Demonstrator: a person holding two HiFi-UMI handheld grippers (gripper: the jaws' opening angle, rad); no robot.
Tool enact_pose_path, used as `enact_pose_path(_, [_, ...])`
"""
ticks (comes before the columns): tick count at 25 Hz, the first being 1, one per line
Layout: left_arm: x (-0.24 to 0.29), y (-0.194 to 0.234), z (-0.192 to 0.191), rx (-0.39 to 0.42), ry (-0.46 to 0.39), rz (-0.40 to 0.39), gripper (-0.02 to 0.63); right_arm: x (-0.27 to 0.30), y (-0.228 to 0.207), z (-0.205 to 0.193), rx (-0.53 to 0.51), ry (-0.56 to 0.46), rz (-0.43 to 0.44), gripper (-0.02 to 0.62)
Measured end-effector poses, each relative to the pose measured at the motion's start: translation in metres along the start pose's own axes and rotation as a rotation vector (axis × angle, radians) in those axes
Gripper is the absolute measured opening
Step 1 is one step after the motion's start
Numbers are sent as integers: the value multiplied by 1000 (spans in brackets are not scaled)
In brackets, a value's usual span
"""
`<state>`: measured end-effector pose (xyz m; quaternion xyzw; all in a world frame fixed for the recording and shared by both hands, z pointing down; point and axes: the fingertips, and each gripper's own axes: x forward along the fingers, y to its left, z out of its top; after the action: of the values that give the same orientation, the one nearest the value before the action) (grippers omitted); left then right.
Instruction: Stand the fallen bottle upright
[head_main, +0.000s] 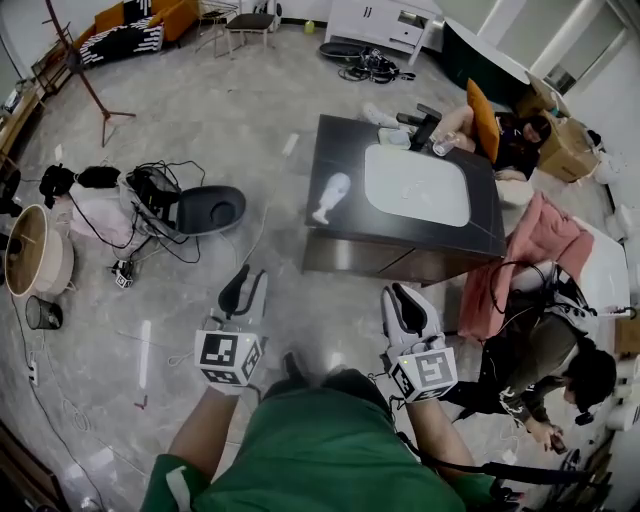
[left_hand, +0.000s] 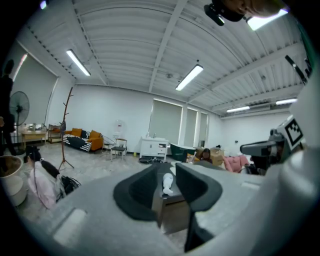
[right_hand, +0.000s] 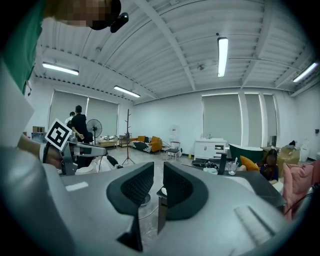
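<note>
Between the jaws of the left gripper (left_hand: 164, 192) there is a narrow open gap with nothing in it; the pads stand released. Through that gap, well beyond the tips, the white bottle (left_hand: 168, 183) lies on its side on the top of a dark counter (head_main: 340, 150). The right gripper (right_hand: 158, 185) is likewise unclenched, its jaws a slit apart and empty, pointing toward the same counter.

In the head view both grippers are held low, close to the person's body and over the grey floor (head_main: 250, 110), well apart from the counter. The bottle rests on the left part of the countertop, just beside a white basin (head_main: 417, 185) but not in it. Its narrow end points toward the near edge and its wider end away. It lies ahead of the grippers, roughly between their lines of aim. A dark faucet (head_main: 427, 125) and a small glass (head_main: 443, 147) stand at the counter's far edge.
</note>
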<state>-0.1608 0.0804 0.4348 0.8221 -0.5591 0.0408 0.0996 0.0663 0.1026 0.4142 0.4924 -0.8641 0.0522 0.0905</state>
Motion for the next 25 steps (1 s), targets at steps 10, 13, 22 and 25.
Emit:
enact_pose_path(10, [41, 18, -14, 10, 58, 22, 117, 60, -16, -23, 48, 41, 49, 51])
enact_pose_path(13, [57, 29, -6, 20, 56, 49, 117, 85, -27, -16, 50, 24, 74, 51])
enact_pose_path(22, [132, 36, 21, 29, 35, 112, 117, 154, -85, 10, 28, -11, 151, 51])
enact_pose_path(25, [157, 33, 27, 31, 32, 114, 117, 171, -106, 16, 18, -21, 154, 51])
